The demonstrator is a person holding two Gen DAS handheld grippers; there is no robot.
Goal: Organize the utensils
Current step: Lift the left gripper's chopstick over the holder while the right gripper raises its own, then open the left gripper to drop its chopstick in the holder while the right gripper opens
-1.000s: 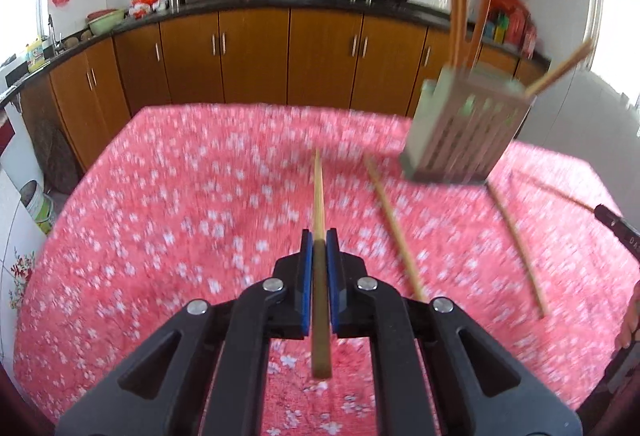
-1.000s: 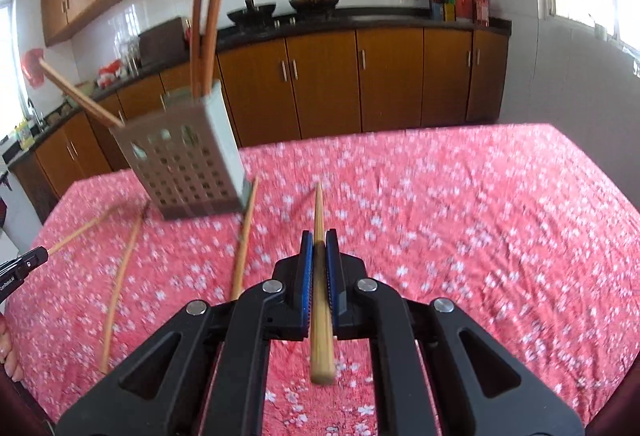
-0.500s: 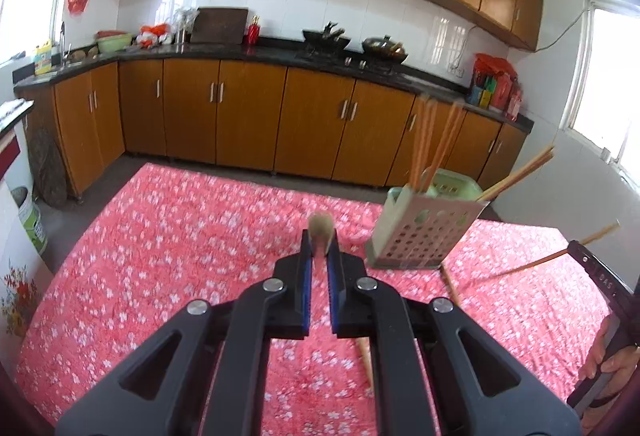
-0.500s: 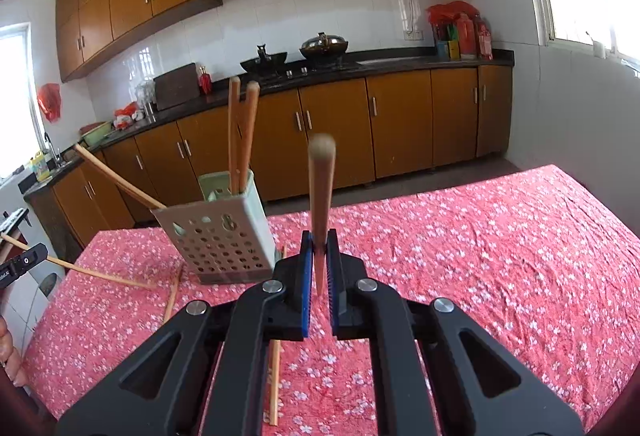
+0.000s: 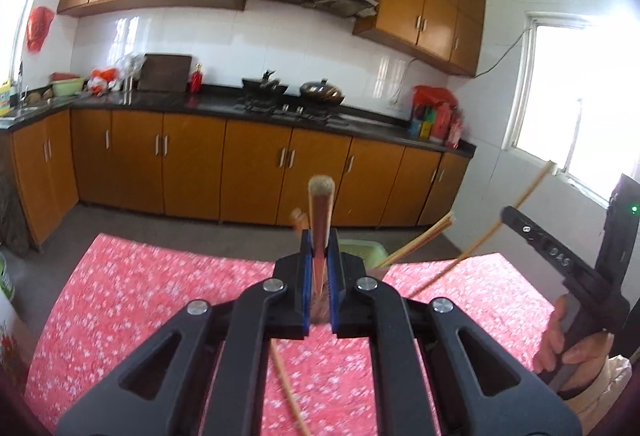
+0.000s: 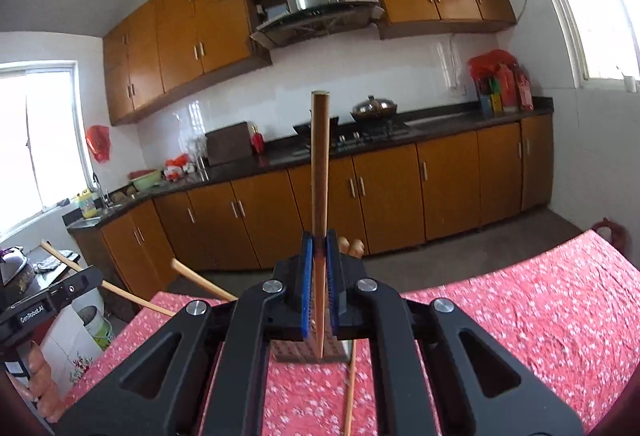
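1. Broadly, both views face a kitchen wall of brown cabinets (image 5: 256,171) over a dark counter (image 5: 216,103); only the right view shows the window (image 6: 36,139) by the sink, and only the left view shows the window (image 5: 576,107) at the far right
2. Below lies the table, covered in a red flowered cloth (image 5: 132,292); its far edge shows in both views, with bare floor between it and the cabinets, and the right view shows a wide stretch of bare cloth out to the right edge
3. Left gripper (image 5: 320,268): jaws clamped on a chopstick (image 5: 320,220) that points away and upward, its blunt end toward the camera
4. Right gripper (image 6: 320,276): jaws clamped on a second chopstick (image 6: 319,163), steeply upright, its tip below the pads
5. Holder: the left view shows only its green rim (image 5: 360,248) behind the jaws, with sticks (image 5: 420,240) leaning out right; the right view shows its perforated wall (image 6: 296,352) under the jaws
6. Loose sticks lie on the cloth, one in each view (image 5: 288,392) (image 6: 350,392)
7. Each view catches the other gripper at its edge, a hand (image 5: 568,344) on its grip
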